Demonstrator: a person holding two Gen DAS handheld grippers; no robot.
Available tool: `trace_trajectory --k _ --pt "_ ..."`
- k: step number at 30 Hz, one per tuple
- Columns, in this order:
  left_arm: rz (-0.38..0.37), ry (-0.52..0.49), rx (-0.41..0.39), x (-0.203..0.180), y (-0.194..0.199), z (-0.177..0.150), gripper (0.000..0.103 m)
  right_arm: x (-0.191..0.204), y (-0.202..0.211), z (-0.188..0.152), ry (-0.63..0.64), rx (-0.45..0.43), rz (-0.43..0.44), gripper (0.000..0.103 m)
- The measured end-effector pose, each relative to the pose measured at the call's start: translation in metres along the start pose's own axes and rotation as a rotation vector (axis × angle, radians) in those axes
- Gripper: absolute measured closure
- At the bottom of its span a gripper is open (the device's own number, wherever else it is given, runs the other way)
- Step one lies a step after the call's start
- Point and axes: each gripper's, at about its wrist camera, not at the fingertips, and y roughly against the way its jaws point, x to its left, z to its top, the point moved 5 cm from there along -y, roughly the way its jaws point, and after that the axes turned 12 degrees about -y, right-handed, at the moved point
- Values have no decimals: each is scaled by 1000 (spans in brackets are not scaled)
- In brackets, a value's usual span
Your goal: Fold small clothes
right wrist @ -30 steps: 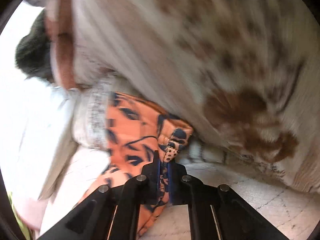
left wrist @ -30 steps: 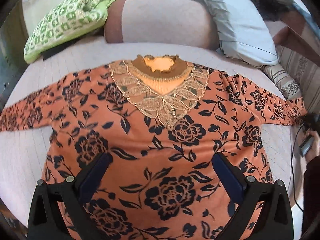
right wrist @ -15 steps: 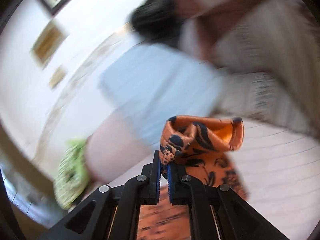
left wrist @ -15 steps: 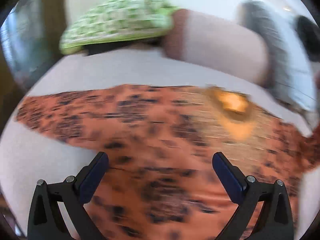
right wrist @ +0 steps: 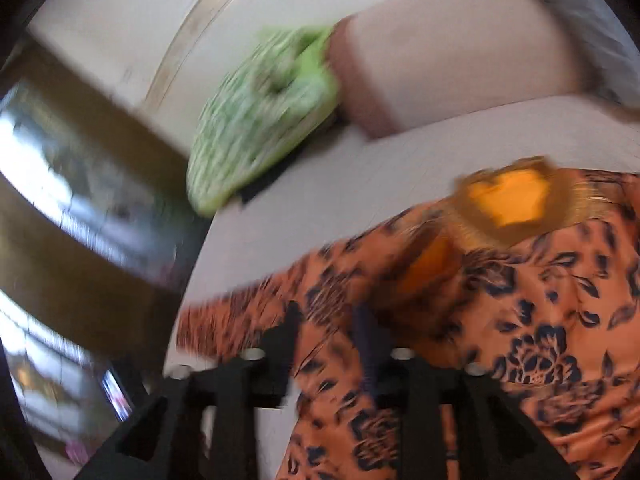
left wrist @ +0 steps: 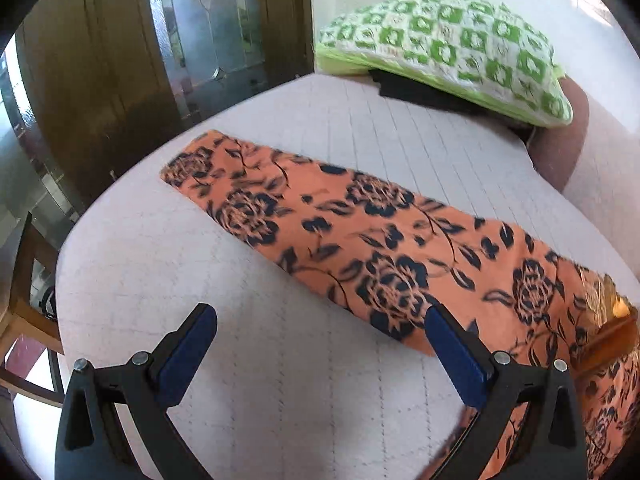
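An orange blouse with dark blue flowers lies flat on a pale quilted bed. In the left wrist view its left sleeve stretches out toward the bed's left edge, with the gold lace collar at the far right. My left gripper is wide open and empty, hovering over the bed just below the sleeve. In the blurred right wrist view the blouse fills the lower right, collar up. My right gripper stands partly open over the blouse, with nothing clearly between its fingers.
A green and white patterned pillow lies at the head of the bed on a dark flat object, next to a pink bolster. A wooden door with glass panels stands past the bed's left edge. A wooden chair is at lower left.
My left gripper swung left from the blouse's body to its left sleeve. My right gripper carried the right sleeve's cuff across over the blouse, then opened and let it go.
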Motion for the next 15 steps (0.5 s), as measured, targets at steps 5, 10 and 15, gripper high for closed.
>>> trace_trajectory --k 5,10,15 --pt "-8 -35 -10 -6 2 4 0 18 19 -9 168 -44 15 31" --pt "-115 -22 -12 -20 6 4 0 -43 72 39 174 -223 -198 34" --pt "-351 -25 -30 -65 12 6 0 -146 116 65 65 -282 -381 63"
